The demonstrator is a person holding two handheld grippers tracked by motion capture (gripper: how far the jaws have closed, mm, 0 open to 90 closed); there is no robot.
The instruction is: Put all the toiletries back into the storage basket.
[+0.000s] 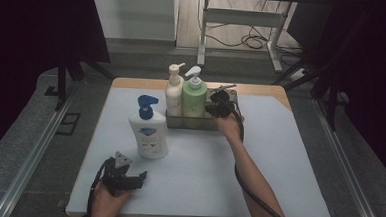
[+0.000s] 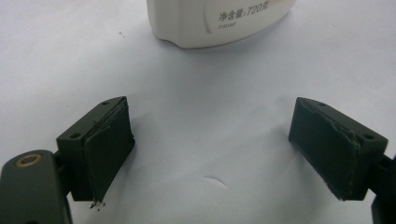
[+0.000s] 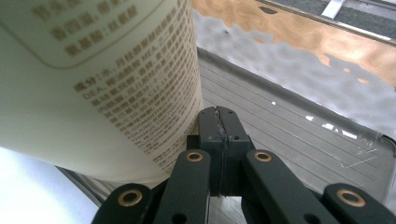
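Observation:
A white pump bottle with a blue head [image 1: 148, 131] stands on the white mat [image 1: 203, 164]; its base [image 2: 219, 23] lies just ahead of my left gripper [image 2: 210, 121]. That left gripper [image 1: 127, 174] rests low near the mat's front left, jaws wide open with nothing between them. A grey tray [image 1: 190, 122] at the back holds a cream bottle [image 1: 173, 95] and a green bottle [image 1: 194, 98]. My right gripper [image 1: 217, 106] dips into the tray's free right part. Its jaws [image 3: 218, 116] are shut on nothing, right beside the pale bottle's wall [image 3: 93, 93] and over the ribbed tray floor [image 3: 280, 135].
The mat covers a wooden table [image 1: 262, 89] whose far edge shows behind the tray. Grey floor with metal rails [image 1: 39, 145] flanks both sides, and a stand with cables [image 1: 245, 26] sits beyond. The right gripper's cable [image 1: 256, 197] runs along the forearm.

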